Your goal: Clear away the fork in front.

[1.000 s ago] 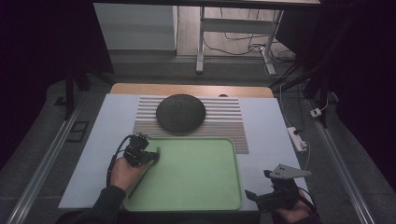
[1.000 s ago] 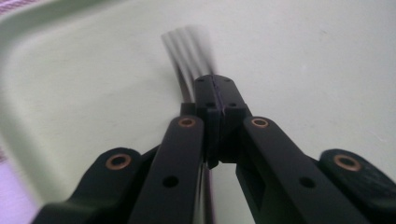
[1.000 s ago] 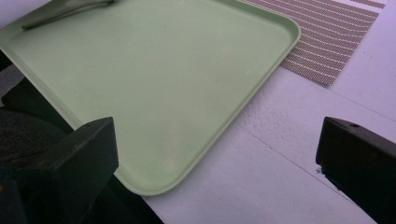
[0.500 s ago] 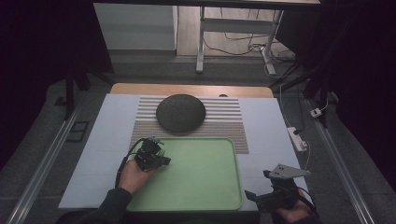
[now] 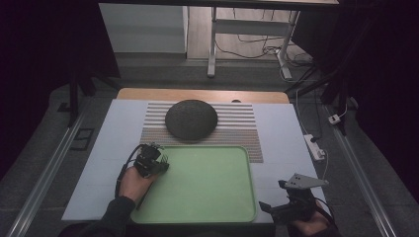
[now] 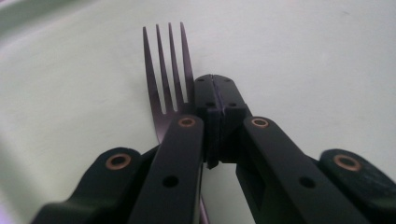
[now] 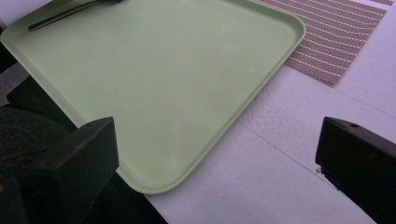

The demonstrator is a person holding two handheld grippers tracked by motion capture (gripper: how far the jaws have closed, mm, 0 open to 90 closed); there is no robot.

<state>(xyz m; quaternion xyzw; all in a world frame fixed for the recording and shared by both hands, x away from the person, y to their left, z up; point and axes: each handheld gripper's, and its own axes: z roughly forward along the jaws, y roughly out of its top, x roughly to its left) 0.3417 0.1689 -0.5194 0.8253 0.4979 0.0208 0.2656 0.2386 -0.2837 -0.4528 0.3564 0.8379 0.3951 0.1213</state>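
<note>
One fork [image 6: 166,70] with four tines lies on the one green tray [image 5: 207,197], near its left edge, long axis along that edge, tines pointing away from the person. The left gripper [image 6: 215,86] sits over it, jaws pressed together; whether they pinch the fork I cannot tell. The right gripper [image 5: 276,210], jaws wide apart, hovers off the tray's near right corner. Beyond lie one striped mat [image 5: 237,131] bearing one dark dome [image 5: 191,119], a white table [image 5: 281,133] and grey floor.

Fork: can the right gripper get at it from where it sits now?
Probably yes. The fork lies along the far-left side of the green tray; the right gripper, jaws open, sits off the tray's near-right corner with bare tray between. But the left gripper is shut over the fork.
</note>
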